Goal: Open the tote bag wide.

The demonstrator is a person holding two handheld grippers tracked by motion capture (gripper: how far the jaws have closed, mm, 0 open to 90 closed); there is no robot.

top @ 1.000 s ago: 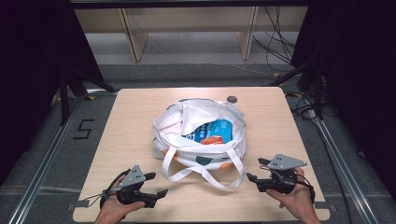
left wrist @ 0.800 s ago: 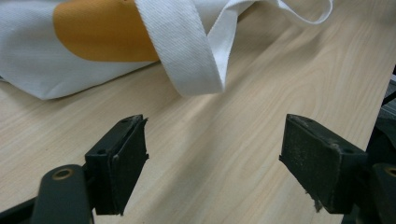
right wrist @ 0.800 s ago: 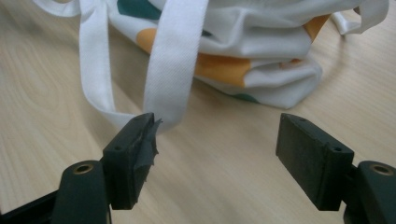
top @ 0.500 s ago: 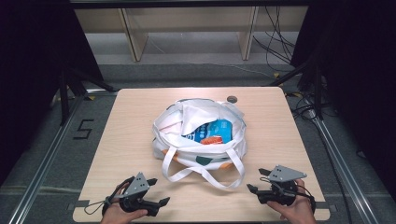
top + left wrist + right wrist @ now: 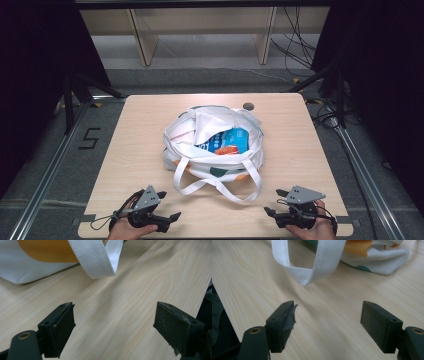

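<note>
**Soft tote at mid-table, both grippers wide and empty**

High view: white tote bag (image 5: 212,145) slumped at the middle of the wooden table (image 5: 135,135), mouth gaping, a blue-and-orange packet (image 5: 226,142) showing inside. Two white handles (image 5: 217,187) looped flat toward the near edge. Left gripper (image 5: 170,217) and right gripper (image 5: 272,212) low by that edge, either side of the loops, well apart from the bag.

Left gripper view: jaws spread wide over bare wood, nothing between them; a handle fold (image 5: 100,260) and an orange-printed bag corner (image 5: 37,262) ahead.

Right gripper view: jaws likewise wide and empty; a strap loop (image 5: 312,265) just ahead, bag base (image 5: 382,257) beyond.

Judgement: limp woven fabric, likely light, bound to sag and spill if lifted by one side. Best hold probably the handle loops, one per gripper, pinched across the flat webbing.
</note>
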